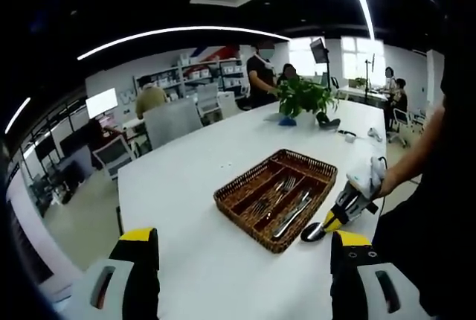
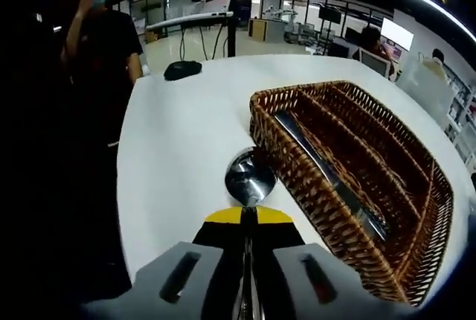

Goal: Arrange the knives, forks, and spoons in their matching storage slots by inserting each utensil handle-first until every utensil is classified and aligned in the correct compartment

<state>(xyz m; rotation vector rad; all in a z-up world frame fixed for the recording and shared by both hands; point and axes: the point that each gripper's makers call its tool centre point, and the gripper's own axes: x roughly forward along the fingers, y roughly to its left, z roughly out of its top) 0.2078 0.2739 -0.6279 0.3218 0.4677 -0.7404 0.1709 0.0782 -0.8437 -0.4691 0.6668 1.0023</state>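
spoon [image 2: 251, 177] clamped in right gripper [image 2: 248, 219] – beside wicker tray [image 2: 338, 208], knives inside

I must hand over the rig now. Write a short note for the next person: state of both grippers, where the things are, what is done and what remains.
Left gripper: open, holding nothing, above the white table.
Right gripper: shut on a spoon, bowl pointing forward, beside the wicker tray.
Done: forks and other utensils already lie in the tray's compartments; a knife lies in the nearest one.
Left: place the held spoon in its slot.
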